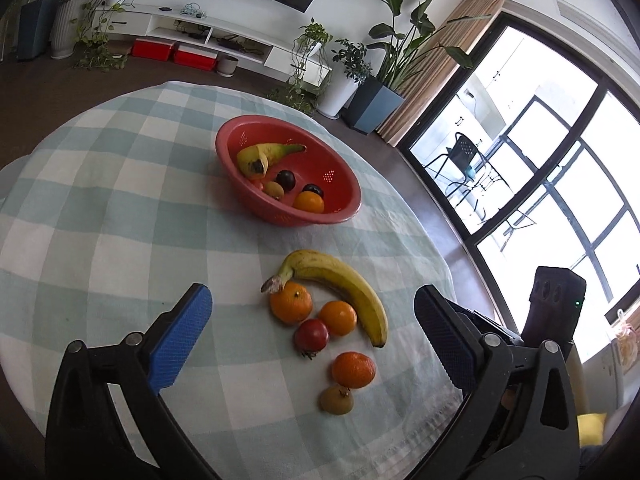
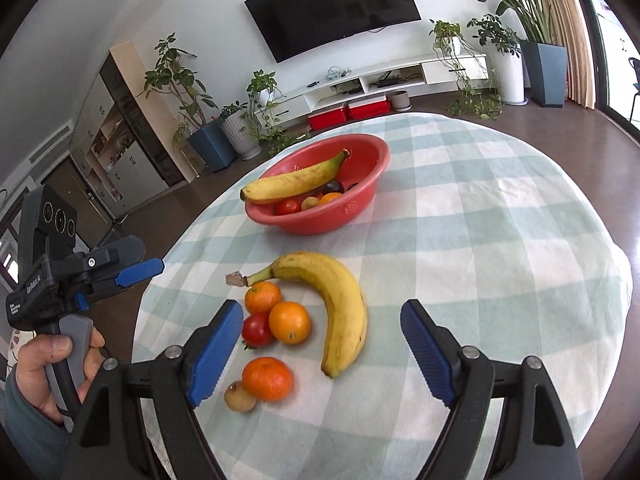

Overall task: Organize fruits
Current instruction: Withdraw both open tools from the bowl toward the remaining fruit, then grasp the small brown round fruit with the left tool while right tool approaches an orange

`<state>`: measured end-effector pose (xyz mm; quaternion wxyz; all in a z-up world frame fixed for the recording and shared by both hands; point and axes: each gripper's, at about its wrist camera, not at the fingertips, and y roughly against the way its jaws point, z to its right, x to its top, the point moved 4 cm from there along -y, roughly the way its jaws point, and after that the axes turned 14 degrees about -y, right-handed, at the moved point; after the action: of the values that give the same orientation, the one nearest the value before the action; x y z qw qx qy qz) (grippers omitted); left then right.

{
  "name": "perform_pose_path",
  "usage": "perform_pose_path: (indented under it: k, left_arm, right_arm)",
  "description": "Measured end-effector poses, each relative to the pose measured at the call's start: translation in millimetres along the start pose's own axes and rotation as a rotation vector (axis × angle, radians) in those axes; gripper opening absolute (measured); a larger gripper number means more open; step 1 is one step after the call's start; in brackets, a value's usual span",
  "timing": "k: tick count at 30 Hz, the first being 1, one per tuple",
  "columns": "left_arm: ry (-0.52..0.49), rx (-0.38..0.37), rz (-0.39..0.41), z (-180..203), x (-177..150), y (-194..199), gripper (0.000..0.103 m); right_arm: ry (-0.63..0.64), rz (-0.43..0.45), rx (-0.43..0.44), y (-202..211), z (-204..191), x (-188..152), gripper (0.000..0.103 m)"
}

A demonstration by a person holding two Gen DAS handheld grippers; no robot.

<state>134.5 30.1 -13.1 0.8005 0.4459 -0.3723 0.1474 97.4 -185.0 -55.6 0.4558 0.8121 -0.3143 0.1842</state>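
One banana (image 2: 332, 300) on checked cloth, stem toward red bowl (image 2: 372, 196), both hand-held grippers spread, empty.

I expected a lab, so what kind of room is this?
Most likely a home living room: a wall-mounted television above a low white media cabinet, potted plants along the wall, and a table under a checked cloth.

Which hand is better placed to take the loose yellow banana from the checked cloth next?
Probably right: the loose yellow banana lies between the open right tool fingers. The open left tool frames the oranges more.
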Motion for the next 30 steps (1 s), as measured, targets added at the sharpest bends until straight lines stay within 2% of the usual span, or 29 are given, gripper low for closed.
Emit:
perform_pose_path:
  k: [4, 7, 11, 14, 19, 21, 26, 28, 30]
  left_arm:
    - [-0.098, 0.034, -0.056, 22.0, -32.6, -4.1, 0.103]
    - [-0.170, 0.046, -0.109, 34.6, -51.1, -14.2, 0.103]
    - [-0.280, 0.070, -0.181, 47.6, -63.6, -27.8, 0.102]
    - [-0.340, 0.062, -0.197, 52.9, -64.1, -33.0, 0.101]
    - [-0.413, 0.031, -0.250, 57.6, -69.4, -42.2, 0.089]
    - [-0.439, 0.025, -0.276, 59.1, -71.8, -47.0, 0.080]
    - [-0.502, 0.025, -0.322, 65.9, -76.6, -60.9, 0.072]
    - [-0.515, 0.020, -0.334, 68.6, -77.9, -66.7, 0.065]
    - [-0.521, 0.012, -0.352, 69.8, -79.5, -73.1, 0.048]
  right_arm:
    - [-0.009, -0.038, -0.011, -4.7, 5.0, -17.0, 0.083]
    - [-0.019, -0.029, 0.001, -2.3, 6.3, -17.8, 0.083]
    - [-0.015, -0.028, -0.008, -3.4, 7.4, -19.9, 0.082]
    - [-0.004, -0.034, -0.019, -5.2, 6.5, -22.0, 0.078]
    - [0.001, -0.039, -0.022, -6.3, 6.1, -23.3, 0.075]
    - [0.003, -0.044, -0.024, -7.4, 6.1, -24.2, 0.075]
    - [0.013, -0.053, -0.026, -9.2, 4.3, -26.6, 0.071]
    - [0.012, -0.055, -0.027, -9.4, 4.4, -26.4, 0.071]
    - [0.012, -0.055, -0.027, -9.3, 4.3, -26.4, 0.071]
